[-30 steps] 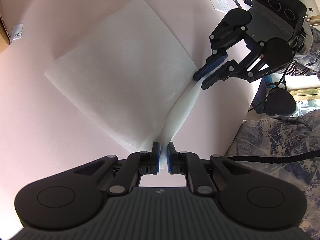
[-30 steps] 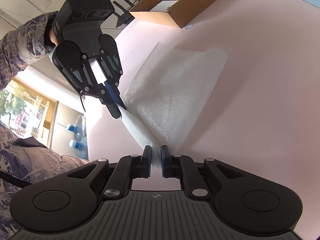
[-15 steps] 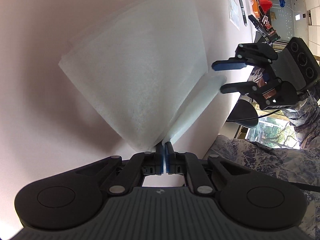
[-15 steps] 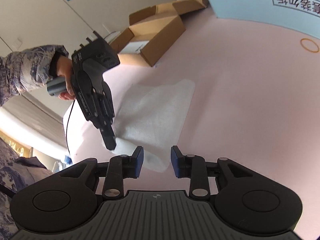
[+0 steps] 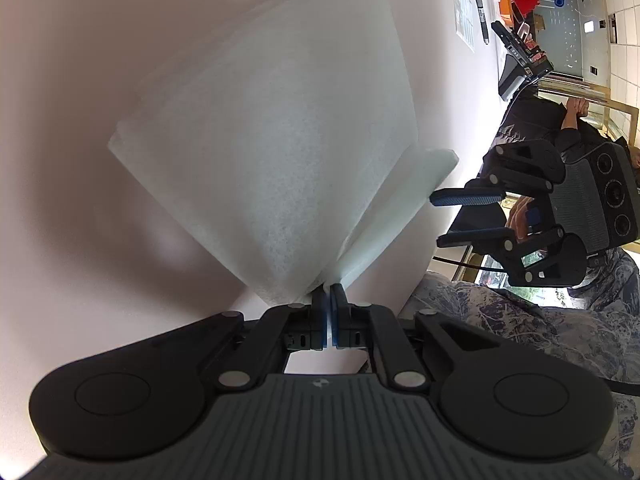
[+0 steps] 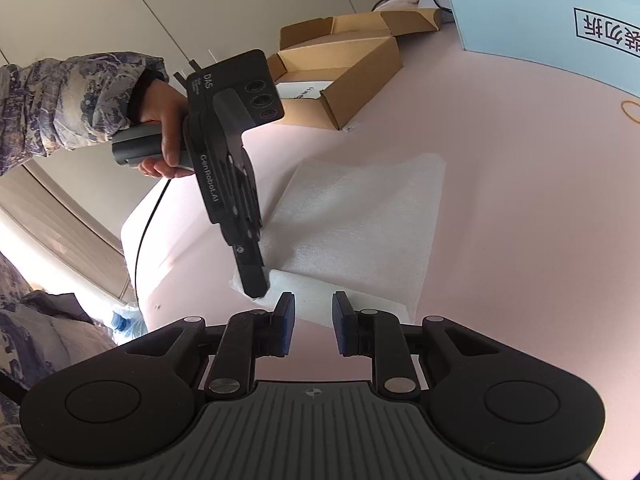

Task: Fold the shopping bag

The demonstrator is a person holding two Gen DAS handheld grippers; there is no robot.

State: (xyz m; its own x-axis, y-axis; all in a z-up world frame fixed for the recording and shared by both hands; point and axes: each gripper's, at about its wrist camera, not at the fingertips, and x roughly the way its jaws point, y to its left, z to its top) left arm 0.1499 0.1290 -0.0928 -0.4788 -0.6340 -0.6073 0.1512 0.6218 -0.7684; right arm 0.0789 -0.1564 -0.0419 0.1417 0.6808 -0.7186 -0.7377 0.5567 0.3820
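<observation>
We find the white shopping bag (image 6: 360, 224) lying flat on the pink bench (image 6: 520, 200), its near corner lifted. The left tongs (image 5: 329, 300) are clamped on that corner. The right tongs (image 6: 313, 312) have just been closing but stand apart with nothing between them, just beside the bag's near edge. We judge the material a thin, light, non-woven fabric: soft, limp, prone to sag and slide on the smooth bench. It appears already doubled. We recommend gripping at corners or along the hem, through all layers. A cardboard box (image 6: 340, 80) sits well apart.
</observation>
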